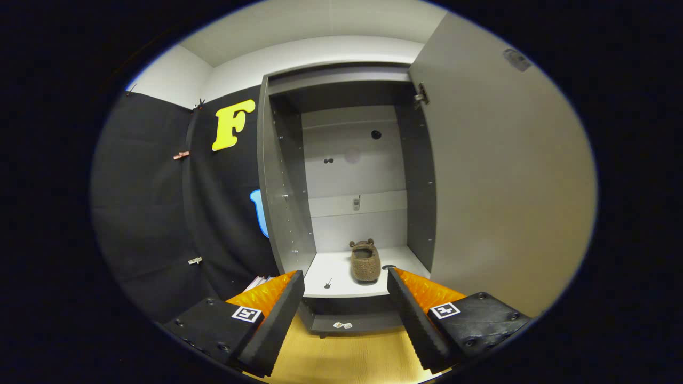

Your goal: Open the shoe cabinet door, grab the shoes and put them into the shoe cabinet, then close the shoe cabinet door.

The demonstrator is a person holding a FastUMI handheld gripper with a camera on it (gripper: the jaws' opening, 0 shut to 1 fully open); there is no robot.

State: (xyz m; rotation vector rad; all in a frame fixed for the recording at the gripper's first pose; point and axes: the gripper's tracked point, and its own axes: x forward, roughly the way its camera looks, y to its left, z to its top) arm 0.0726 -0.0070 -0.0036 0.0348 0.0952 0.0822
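Observation:
The grey shoe cabinet [283, 213] stands straight ahead with its door [501, 176] swung wide open to the right. A brown fuzzy slipper [365, 261] with small ears sits on the cabinet's white bottom shelf [336, 277], toe toward me. My gripper [346, 282] is open, with nothing between its fingers. It is held in front of the cabinet, fingertips level with the shelf's front edge, and the slipper lies just beyond them.
The booth's black cloth wall [160, 213] hangs left of the cabinet. A wooden floor [347, 357] runs below the fingers up to the cabinet's base. The back panel has a few small holes [376, 134]. The open door blocks the right side.

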